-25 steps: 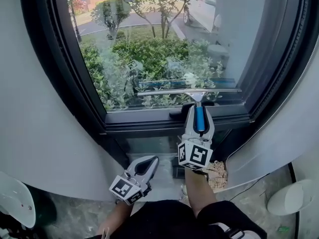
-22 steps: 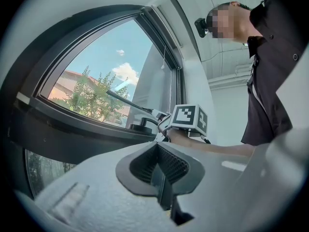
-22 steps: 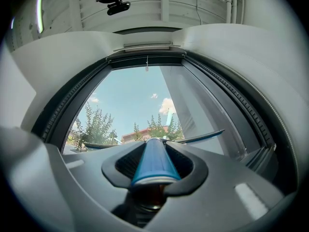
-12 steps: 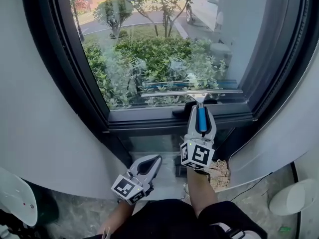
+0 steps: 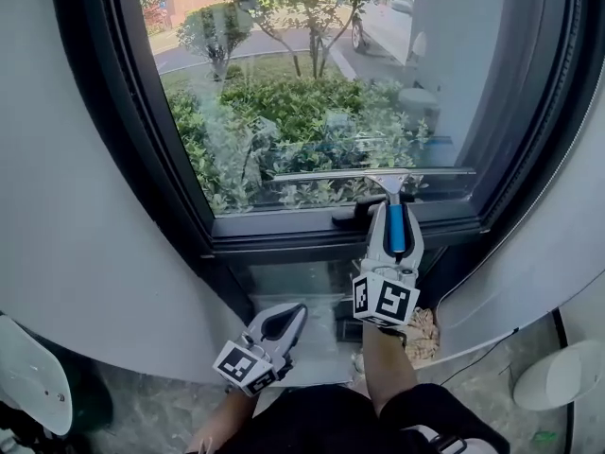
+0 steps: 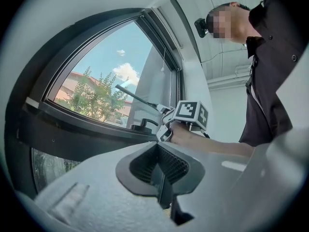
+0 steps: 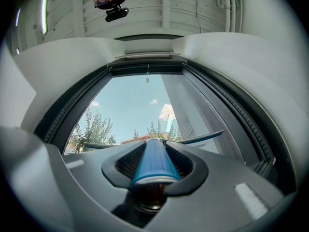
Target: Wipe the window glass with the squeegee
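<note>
The squeegee [image 5: 373, 174] is gripped by its blue handle in the right gripper's [image 5: 393, 218] jaws, with the blade set across the glass [image 5: 312, 74] just above the dark frame [image 5: 284, 233]. The left gripper [image 5: 281, 323] is seen low, its jaws closed on nothing.

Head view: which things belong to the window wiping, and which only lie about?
In use:
blue-handled squeegee with metal blade
window glass in dark frame
right gripper, shut on its handle

Lying about:
crumpled beige cloth on the floor
white rounded object at lower right
left gripper, shut and empty
</note>
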A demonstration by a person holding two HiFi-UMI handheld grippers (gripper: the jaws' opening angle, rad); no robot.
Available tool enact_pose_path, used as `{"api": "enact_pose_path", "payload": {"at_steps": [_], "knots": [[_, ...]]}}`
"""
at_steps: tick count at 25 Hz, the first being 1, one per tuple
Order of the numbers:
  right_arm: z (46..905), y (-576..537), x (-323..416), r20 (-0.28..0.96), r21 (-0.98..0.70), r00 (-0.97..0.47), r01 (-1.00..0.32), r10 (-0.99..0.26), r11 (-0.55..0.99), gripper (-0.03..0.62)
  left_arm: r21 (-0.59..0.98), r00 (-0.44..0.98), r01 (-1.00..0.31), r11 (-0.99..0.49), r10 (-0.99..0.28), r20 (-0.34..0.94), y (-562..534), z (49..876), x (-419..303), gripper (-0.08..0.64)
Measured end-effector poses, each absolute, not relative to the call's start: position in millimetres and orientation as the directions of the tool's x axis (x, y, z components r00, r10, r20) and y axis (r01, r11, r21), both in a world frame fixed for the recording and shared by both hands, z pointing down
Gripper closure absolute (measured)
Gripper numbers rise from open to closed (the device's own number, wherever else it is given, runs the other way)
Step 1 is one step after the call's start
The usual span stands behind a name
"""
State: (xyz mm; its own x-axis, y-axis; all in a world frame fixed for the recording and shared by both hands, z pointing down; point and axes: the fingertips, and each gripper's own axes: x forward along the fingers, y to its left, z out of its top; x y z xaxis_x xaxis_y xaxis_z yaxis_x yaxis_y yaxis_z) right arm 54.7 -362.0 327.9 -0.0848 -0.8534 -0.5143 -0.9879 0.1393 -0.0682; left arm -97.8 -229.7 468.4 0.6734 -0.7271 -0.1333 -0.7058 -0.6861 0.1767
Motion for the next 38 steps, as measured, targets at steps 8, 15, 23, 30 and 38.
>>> {"api": "enact_pose_path", "payload": {"at_steps": [8, 15, 23, 30, 38], "knots": [[203.9, -352.5, 22.6, -0.708, -0.085, -0.071, -0.979, -0.703, 0.184, 0.46, 0.125, 0.673, -0.706, -0.697, -0.716, -0.188, -224.6, 447.6, -109.4, 0.558], [118.0, -354.1, -24.7, -0.795, -0.069, -0.08, -0.973, -0.601, 0.22, 0.46, 0.062, 0.652, -0.729, -0.682, -0.719, -0.241, -222.0, 427.7, -132.7, 0.558], [47.5, -352.2, -56.3, -0.857, -0.099, -0.04, -0.965, -0.514, 0.241, 0.46, -0.014, 0.66, -0.734, -0.679, -0.709, -0.249, -218.3, 408.3, -138.9, 0.558], [9.2, -364.8, -80.1, -0.877, -0.094, -0.038, -0.964, -0.479, 0.249, 0.46, 0.019, 0.607, -0.766, -0.642, -0.734, -0.305, -227.7, 390.2, -154.8, 0.558], [25.9, -377.5, -100.1, -0.858, -0.063, -0.05, -0.978, -0.512, 0.2, 0.46, 0.025, 0.58, -0.789, -0.614, -0.758, -0.299, -234.4, 392.0, -165.2, 0.558]]}}
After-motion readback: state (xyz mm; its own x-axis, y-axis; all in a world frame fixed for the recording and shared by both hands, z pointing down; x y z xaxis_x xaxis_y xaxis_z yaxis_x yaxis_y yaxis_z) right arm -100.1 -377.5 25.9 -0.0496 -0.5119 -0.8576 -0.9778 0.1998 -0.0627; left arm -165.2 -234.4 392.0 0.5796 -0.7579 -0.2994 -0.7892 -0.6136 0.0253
